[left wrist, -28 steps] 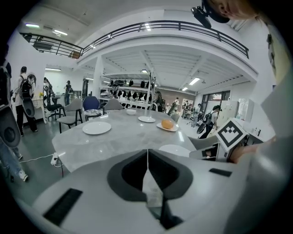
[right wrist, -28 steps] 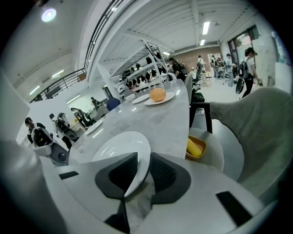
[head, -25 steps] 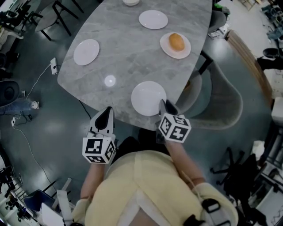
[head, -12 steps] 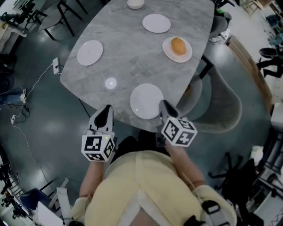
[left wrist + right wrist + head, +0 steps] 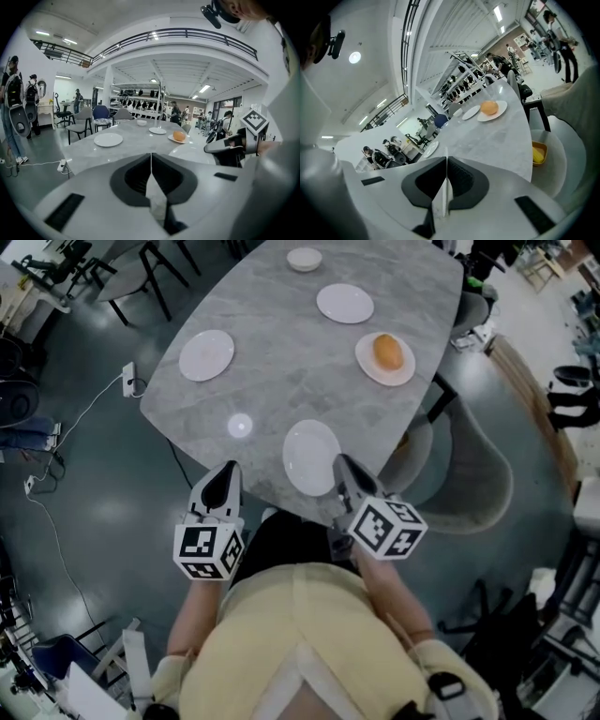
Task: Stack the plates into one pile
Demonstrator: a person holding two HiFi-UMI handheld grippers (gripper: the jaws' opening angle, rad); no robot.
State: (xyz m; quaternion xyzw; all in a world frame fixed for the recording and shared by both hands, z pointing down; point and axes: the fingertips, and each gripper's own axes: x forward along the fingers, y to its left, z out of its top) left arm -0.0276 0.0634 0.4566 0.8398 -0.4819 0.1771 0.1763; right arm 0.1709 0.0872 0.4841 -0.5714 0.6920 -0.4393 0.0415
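The left gripper (image 5: 225, 476) is held low in front of the body, pointing forward and a bit down. Its two jaws are pressed together with nothing in them. The right gripper (image 5: 343, 467) is beside it, well apart, and tips down a bit too. Its jaws have just been closing, and they pinch the thin near edge of a plate (image 5: 309, 454). The left arm (image 5: 187, 634) and the right arm (image 5: 386, 592) both reach forward
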